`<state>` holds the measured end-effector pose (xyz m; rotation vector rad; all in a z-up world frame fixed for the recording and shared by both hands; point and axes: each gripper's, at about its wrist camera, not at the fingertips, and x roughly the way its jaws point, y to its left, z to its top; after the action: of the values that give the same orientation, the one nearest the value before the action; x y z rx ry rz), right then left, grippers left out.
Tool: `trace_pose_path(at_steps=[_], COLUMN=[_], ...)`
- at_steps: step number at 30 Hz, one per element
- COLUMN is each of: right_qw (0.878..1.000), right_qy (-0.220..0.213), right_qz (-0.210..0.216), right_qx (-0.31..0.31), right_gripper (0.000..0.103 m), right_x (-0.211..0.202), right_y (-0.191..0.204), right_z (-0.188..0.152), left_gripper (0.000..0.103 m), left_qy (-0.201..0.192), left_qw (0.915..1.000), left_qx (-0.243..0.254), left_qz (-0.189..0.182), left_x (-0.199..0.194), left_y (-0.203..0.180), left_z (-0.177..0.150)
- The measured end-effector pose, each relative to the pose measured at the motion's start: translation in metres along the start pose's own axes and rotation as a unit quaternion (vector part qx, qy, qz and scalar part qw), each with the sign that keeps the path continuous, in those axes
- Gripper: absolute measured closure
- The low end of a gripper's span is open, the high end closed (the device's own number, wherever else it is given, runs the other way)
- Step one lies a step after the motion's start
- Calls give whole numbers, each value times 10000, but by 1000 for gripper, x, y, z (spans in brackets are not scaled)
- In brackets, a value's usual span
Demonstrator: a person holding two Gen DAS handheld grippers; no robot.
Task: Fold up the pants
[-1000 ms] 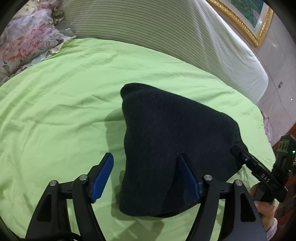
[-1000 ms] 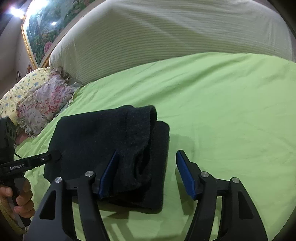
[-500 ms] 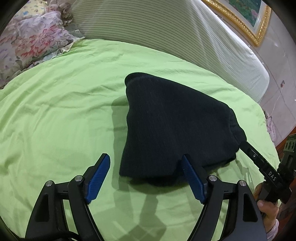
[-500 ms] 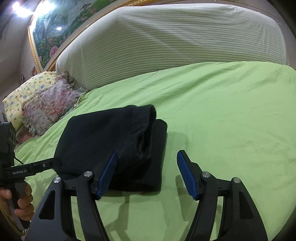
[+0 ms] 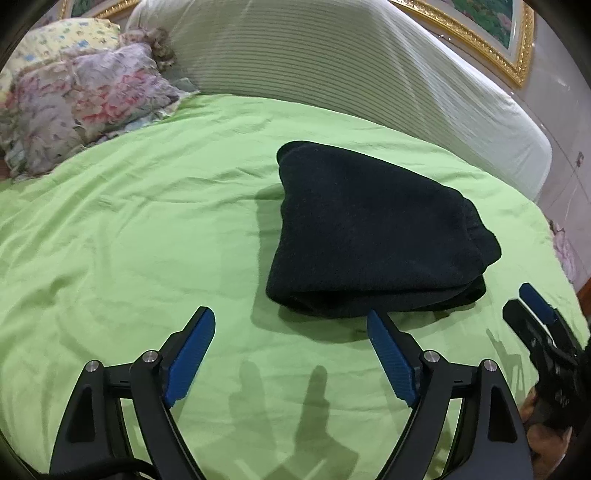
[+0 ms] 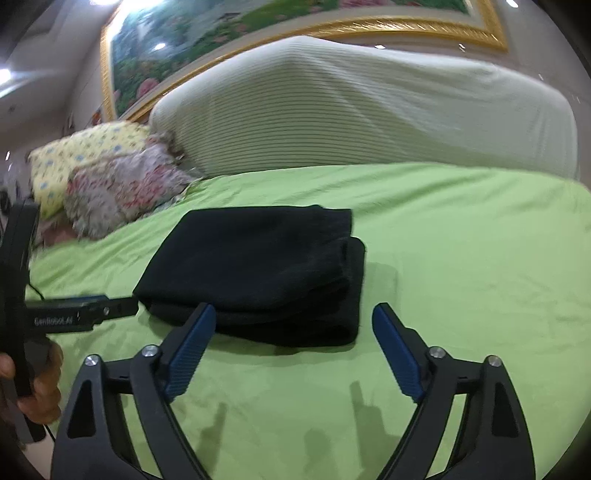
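Left gripper (image 5: pixel 290 347) is seen spread wide, blue pads (image 5: pixel 192 354) apart, nothing held between them; it hangs over bare green sheet (image 5: pixel 110 258), just short of the near edge of the pants (image 5: pixel 369 236). Right gripper (image 6: pixel 291 343) is likewise spread, nothing pinched; its left pad (image 6: pixel 192 343) overlaps the near edge of the bundle in the right wrist view, but contact cannot be told.

The pants are seen as a dark, compact, layered bundle lying flat on the sheet, roughly mid-bed. A rounded fold faces the grippers; stacked loose edges are seen on the bundle's right side, the lower layer sticking out a little past the upper. No leg or waistband is left trailing on the sheet.

Further out: a striped cream bolster (image 6: pixel 369 110) along the head of the bed, floral pillows (image 5: pixel 85 96) at the left, a gold-framed picture (image 6: pixel 258 33) on the wall. The right wrist view is slightly blurred.

Step judged: folding is essentially done; the release and pull-away stage is in hand. Task is judged near complete or complete.

Next move, if any is needed: only a light tidy is called for, the offset right-side layers being nudged flush, with a pad pressed gently so the stack is not dragged or opened. Otherwise both grippers are simply to be cleared from the bundle.
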<state>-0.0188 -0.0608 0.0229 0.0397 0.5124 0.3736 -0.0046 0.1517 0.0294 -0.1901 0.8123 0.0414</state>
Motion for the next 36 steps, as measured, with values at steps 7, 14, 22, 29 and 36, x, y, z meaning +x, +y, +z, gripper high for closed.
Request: trace_pose_path(at_steps=[7, 14, 22, 29, 36], right_qw=[9998, 9999, 9995, 9997, 9995], right_qy=[9, -57, 7, 99, 178], right_qz=[-86, -86, -81, -113, -149], right_qx=[-169, -129, -295, -214, -194], right_gripper=[6, 1, 0, 0, 0], right_x=[-3, -9, -8, -5, 0], right_y=[11, 14, 24, 22, 20], right_z=[-4, -8, -11, -12, -12], left_gripper=[16, 15, 14, 14, 14], left_qy=[-114, -333, -404, -497, -598], left_qw=[9988, 9974, 9965, 9960, 9950], left_qx=[384, 531, 614, 663, 741], left_qz=[296, 366, 388, 327, 284], left_x=[-11, -17, -12, -5, -3], left_y=[-9, -11, -9, -7, -9], left_z=[-11, -15, -19, -17, -19])
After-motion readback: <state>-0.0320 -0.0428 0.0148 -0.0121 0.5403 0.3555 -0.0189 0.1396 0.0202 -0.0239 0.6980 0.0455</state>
